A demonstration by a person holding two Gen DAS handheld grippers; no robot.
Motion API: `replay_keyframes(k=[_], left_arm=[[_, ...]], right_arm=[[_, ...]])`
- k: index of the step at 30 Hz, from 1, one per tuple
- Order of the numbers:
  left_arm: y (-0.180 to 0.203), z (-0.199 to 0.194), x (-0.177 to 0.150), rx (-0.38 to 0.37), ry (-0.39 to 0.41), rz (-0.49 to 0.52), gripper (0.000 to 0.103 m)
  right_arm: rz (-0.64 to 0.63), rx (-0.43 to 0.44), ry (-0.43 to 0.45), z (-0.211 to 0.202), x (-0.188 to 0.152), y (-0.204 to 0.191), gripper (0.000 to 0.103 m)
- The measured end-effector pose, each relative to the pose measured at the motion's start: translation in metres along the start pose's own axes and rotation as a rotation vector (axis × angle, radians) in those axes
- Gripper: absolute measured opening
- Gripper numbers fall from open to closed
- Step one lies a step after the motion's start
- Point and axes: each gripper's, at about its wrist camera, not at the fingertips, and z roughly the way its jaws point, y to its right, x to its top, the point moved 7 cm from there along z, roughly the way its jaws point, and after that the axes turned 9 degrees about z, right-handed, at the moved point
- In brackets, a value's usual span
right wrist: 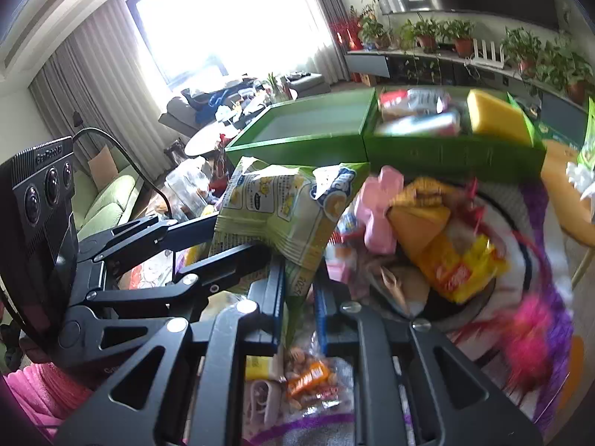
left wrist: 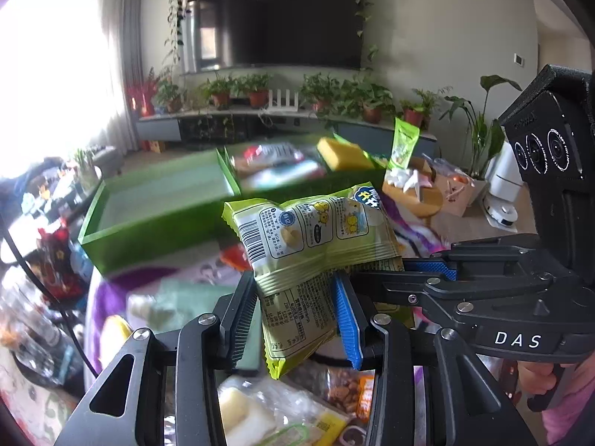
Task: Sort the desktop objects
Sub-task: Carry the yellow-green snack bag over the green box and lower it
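Observation:
A yellow-green snack packet point(left wrist: 312, 238) is held in the air above the cluttered table; it also shows in the right wrist view point(right wrist: 286, 215). My left gripper point(left wrist: 293, 297) is shut on the packet's lower end. My right gripper point(right wrist: 299, 290) is shut on the same packet's lower part. The right gripper's fingers point(left wrist: 427, 271) reach in from the right in the left wrist view. The left gripper's fingers point(right wrist: 208, 256) reach in from the left in the right wrist view. Behind stands a green tray with an empty left compartment point(left wrist: 156, 200) and a filled right one point(left wrist: 282, 167).
A yellow sponge point(right wrist: 498, 117) lies in the tray's right part. Loose snacks cover the table: a yellow bag point(right wrist: 457, 264), a pink item point(right wrist: 379, 212), a nut pack point(right wrist: 312, 375), clear wrapped sweets point(left wrist: 253, 412). A round wooden board point(left wrist: 416, 193) lies right of the tray.

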Motion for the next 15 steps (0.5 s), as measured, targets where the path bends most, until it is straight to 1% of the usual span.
replay_keyframes(k=[8,11,15], left_arm=[[-0.013,-0.038,0.047,0.085,0.084,0.076,0.042],[-0.016,-0.042,0.061,0.093,0.111,0.086,0.042],[-0.012,-0.038,0.079,0.092,0.138,0.099,0.042]], right_arm=[[-0.067,0.038,0.087,-0.032,0.043,-0.029,0.017],[-0.082,0.044,0.116,-0.043,0.055,-0.034,0.017],[-0.089,0.032,0.140,-0.053,0.069,-0.028,0.017]])
